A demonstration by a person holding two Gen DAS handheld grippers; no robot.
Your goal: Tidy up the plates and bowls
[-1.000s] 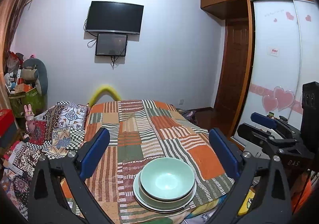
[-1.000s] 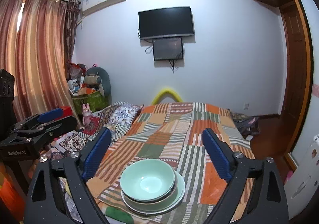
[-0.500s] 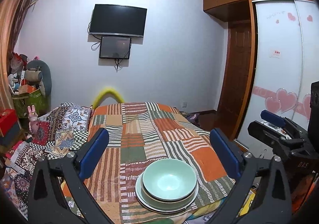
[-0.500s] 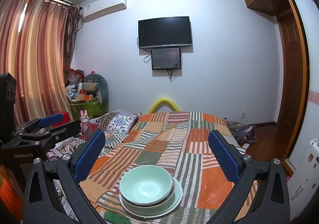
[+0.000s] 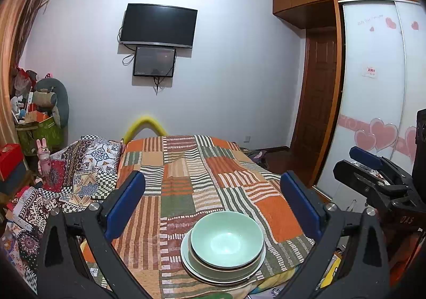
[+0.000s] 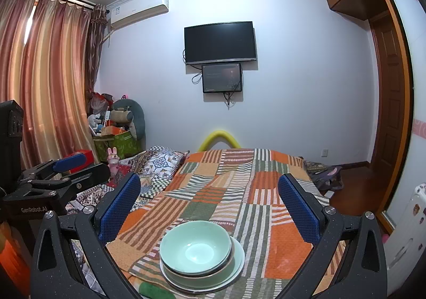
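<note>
Your stack sits at the near edge of the patchwork cloth (image 5: 186, 187): a pale green bowl (image 5: 227, 242) nested in a second bowl (image 6: 202, 271), both resting on a plate (image 5: 191, 263). The top bowl is empty (only a glossy sheen inside). Your left gripper (image 5: 213, 206) hangs above it, jaws spread wide and holding nothing. Your right gripper (image 6: 210, 203) is likewise spread and empty. Behind, a green box (image 6: 117, 143) is crammed with toys.

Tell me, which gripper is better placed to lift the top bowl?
Probably the left gripper: the bowl lies nearly centred between its open jaws. For the right gripper, equally open, the bowl sits slightly left.
</note>
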